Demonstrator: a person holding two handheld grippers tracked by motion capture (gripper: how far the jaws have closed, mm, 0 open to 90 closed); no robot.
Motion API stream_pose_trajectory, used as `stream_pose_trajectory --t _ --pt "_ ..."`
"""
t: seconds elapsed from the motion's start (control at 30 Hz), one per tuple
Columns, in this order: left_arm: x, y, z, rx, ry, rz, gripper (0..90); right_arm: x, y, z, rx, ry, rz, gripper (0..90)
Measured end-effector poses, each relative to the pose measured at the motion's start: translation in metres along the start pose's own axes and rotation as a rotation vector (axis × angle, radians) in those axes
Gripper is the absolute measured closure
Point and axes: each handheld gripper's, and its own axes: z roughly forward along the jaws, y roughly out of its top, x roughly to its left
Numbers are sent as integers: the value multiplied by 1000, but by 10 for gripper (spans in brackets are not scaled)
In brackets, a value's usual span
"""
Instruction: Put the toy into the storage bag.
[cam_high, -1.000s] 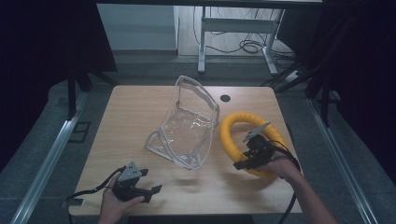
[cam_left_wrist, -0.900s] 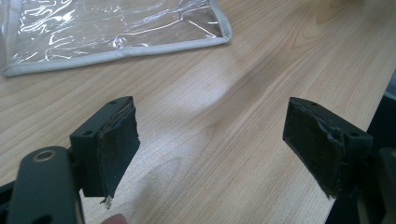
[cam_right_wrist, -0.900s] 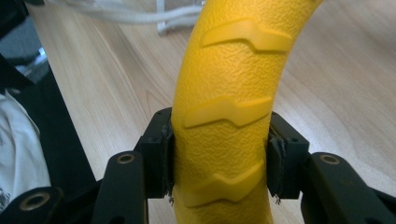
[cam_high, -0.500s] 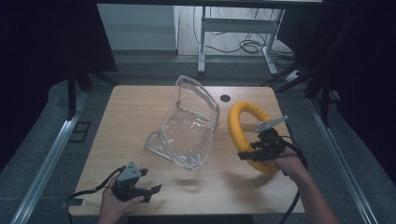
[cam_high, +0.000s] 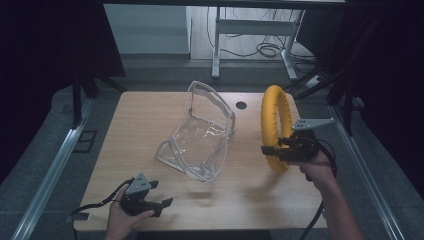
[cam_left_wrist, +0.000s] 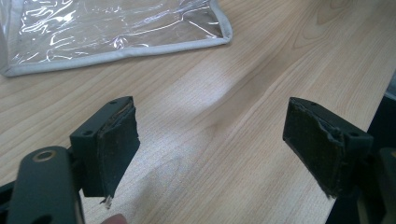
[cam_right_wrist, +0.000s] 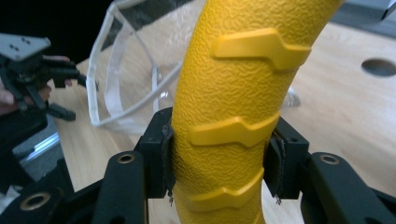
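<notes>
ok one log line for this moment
right gripper: shut on yellow ring, upright | left gripper: open, empty | clear bag: mid-table

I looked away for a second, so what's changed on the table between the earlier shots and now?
The right gripper, shut on the yellow ring, has tipped it up from lying flat to standing on edge, right of the clear bag. The bag and the open left gripper stayed put.

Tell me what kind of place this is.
Probably a lab or recording workspace: a bare wooden table ringed by dark curtains, a desk frame with loose cables on the floor behind, and handheld grippers at work.
</notes>
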Motion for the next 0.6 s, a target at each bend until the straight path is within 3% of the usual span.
stream_pose_trajectory --t 0.23,0.6 --pt "0 0 1 2 -2 -1 180 5 7 -3 -61 -3 -7 513" --pt "0 0 1 2 0 3 180 10 12 7 -136 1 -7 511"
